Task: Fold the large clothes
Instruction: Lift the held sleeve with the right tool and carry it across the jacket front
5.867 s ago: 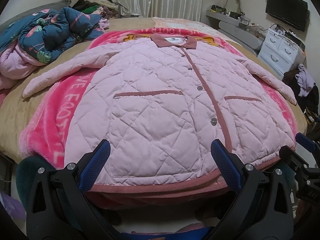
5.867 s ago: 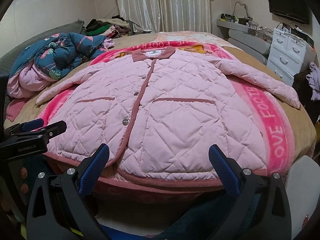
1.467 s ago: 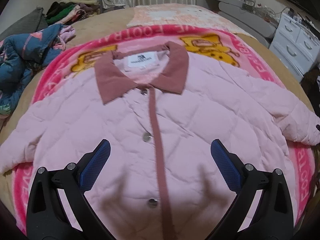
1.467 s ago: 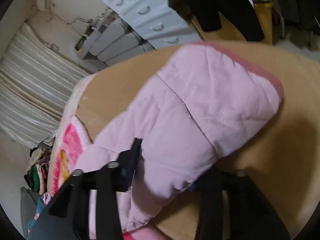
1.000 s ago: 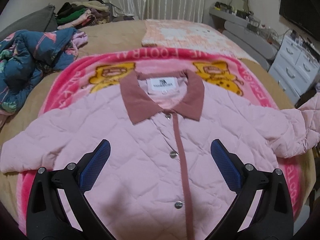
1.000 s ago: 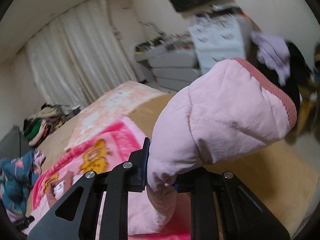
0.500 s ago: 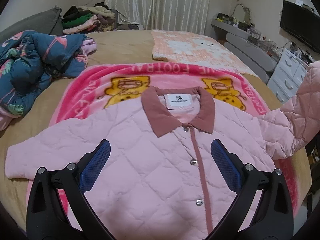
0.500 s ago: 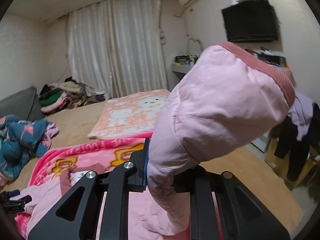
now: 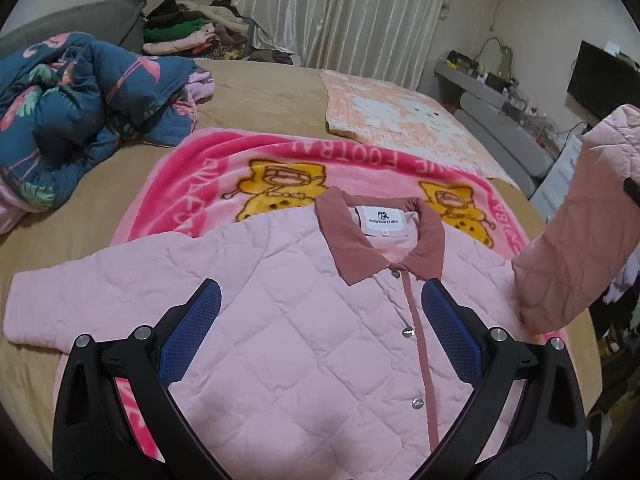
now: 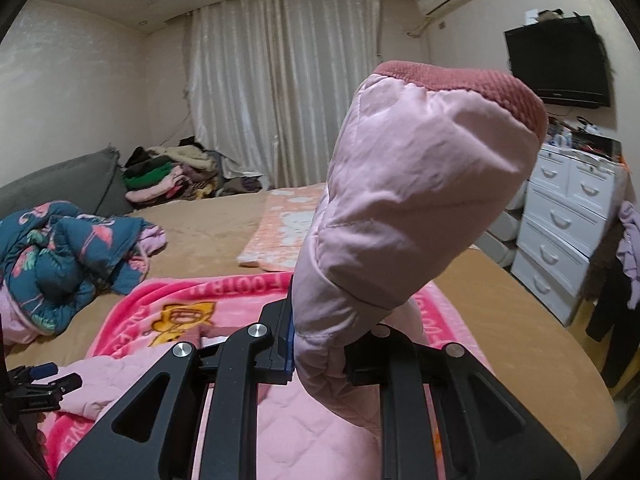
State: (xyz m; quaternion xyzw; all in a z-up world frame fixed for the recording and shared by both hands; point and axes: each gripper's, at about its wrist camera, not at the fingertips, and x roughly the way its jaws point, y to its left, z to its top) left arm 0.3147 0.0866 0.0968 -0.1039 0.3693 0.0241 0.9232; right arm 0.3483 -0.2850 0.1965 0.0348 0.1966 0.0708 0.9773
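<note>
A pink quilted jacket [image 9: 288, 320] with a dusky-rose collar lies front up and buttoned on a pink cartoon blanket [image 9: 280, 168] on the bed. My left gripper [image 9: 316, 332] hovers open over the jacket's chest, blue pads wide apart, nothing between them. My right gripper [image 10: 320, 344] is shut on the jacket's right sleeve [image 10: 404, 200], which stands up above the jaws with its rose cuff on top. In the left wrist view that raised sleeve [image 9: 576, 220] rises at the right edge. The other sleeve lies flat at the left. The left gripper [image 10: 36, 380] shows low left in the right wrist view.
A crumpled blue flamingo quilt [image 9: 72, 108] lies at the bed's left. A peach pillow cover [image 9: 392, 112] lies beyond the blanket. A heap of clothes [image 9: 188, 32] sits by the curtains. White drawers [image 10: 568, 216] and a wall television [image 10: 560, 64] stand at the right.
My right gripper has lifted the sleeve off the bed and carried it up and inward over the jacket. The left gripper drew back and rose, so more of the bed shows.
</note>
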